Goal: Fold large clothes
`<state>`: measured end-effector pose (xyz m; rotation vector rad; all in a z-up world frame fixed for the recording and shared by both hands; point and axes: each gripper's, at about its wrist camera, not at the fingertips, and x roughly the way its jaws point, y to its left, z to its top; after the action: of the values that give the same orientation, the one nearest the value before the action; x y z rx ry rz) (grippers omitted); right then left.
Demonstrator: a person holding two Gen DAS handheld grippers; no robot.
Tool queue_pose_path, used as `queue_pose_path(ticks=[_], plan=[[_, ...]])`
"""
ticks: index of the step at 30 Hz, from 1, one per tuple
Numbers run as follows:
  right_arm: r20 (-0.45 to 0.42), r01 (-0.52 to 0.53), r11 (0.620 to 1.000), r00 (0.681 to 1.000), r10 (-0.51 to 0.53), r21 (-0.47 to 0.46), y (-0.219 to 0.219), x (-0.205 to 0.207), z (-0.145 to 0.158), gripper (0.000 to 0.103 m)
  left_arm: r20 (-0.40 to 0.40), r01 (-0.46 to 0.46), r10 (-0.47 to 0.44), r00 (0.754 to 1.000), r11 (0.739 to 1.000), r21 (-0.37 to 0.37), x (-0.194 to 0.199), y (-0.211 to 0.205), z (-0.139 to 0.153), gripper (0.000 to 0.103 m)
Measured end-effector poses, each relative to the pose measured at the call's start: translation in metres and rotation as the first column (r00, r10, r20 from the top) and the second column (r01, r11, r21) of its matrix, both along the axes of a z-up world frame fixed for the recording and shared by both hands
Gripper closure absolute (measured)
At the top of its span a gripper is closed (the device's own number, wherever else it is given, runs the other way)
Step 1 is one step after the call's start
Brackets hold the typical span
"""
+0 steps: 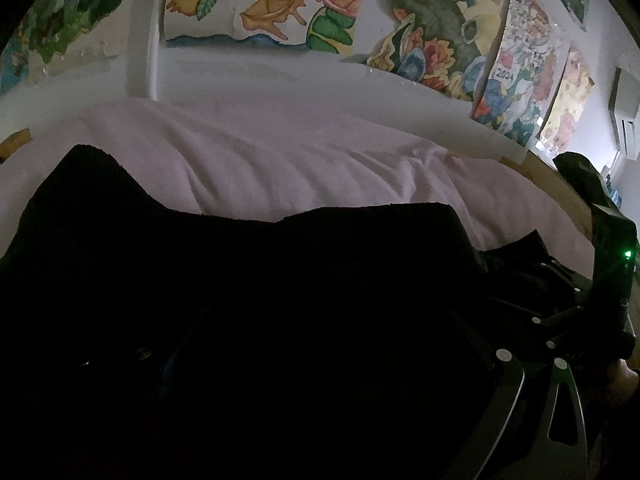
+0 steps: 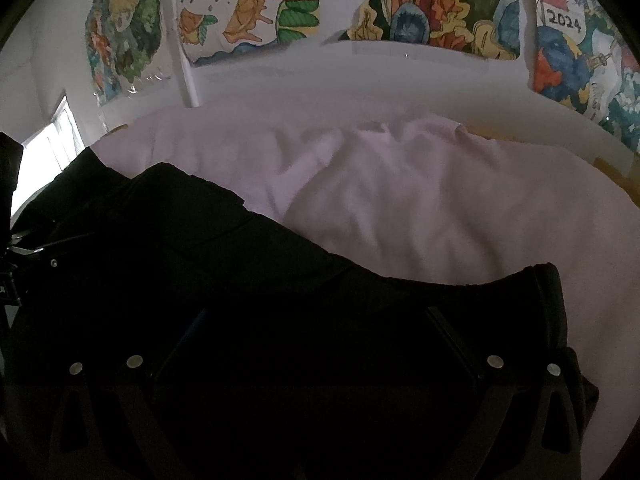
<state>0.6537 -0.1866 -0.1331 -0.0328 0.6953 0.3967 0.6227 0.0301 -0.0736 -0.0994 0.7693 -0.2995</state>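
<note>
A: Biggest first: bed w/ pale pink sheet (image 2: 400,200), painted posters (image 1: 276,4) on wall behind. Black garment (image 1: 240,280) lies on the near part of the sheet, top edge wavy, bunched twd the left in right-wrist view.

B: Grippers?

A: Both low at the garment. Left gripper (image 1: 312,360) and right gripper (image 2: 316,360) lost in dark cloth, can't tell if fingers are wide, narrow or pinching fabric.

B: Risks?

A: Judgement only: black on black, so a grab could catch one layer or miss the edge, giving a crooked fold. Could also snag the sheet underneath.
</note>
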Motion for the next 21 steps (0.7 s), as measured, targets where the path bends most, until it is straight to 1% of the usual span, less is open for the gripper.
queue_pose_path(ticks=[6,8,11,13,16,18,20,21], plan=[[0.028,0.004,1.0,1.0,-0.004,0.011,-0.001,-0.011,0.003,0.0,0.027,0.012,-0.012,1.0,1.0,-0.026,-0.01,0.002,0.003,0.001],[0.028,-0.006,0.999,1.0,0.005,0.037,-0.006,-0.015,0.008,0.0,0.032,0.015,-0.014,0.999,0.999,-0.037,-0.013,0.005,0.006,0.001],[0.041,-0.011,0.997,0.999,0.007,0.079,-0.016,-0.023,0.019,0.0,0.034,0.027,-0.025,0.999,0.997,-0.078,-0.017,0.012,0.013,0.001],[0.044,0.004,0.997,0.999,-0.007,0.074,-0.022,-0.028,0.025,0.0,0.044,0.02,-0.014,0.999,0.993,-0.116,-0.023,0.021,0.022,0.001],[0.054,0.018,0.999,0.998,-0.02,0.042,-0.027,-0.035,0.031,0.0,0.073,-0.003,0.014,0.997,0.989,-0.148,-0.034,0.032,0.038,0.001],[0.056,0.03,0.999,0.998,-0.031,0.024,-0.03,-0.039,0.033,0.0,0.085,-0.018,0.03,0.996,0.991,-0.136,-0.042,0.038,0.047,0.001],[0.053,0.045,0.999,0.998,-0.045,0.006,-0.034,-0.043,0.036,0.0,0.091,-0.039,0.046,0.995,0.996,-0.08,-0.052,0.043,0.055,0.001],[0.051,0.05,0.999,0.997,-0.05,-0.001,-0.035,-0.044,0.037,0.0,0.097,-0.064,0.067,0.993,0.997,-0.036,-0.058,0.045,0.059,0.001]])
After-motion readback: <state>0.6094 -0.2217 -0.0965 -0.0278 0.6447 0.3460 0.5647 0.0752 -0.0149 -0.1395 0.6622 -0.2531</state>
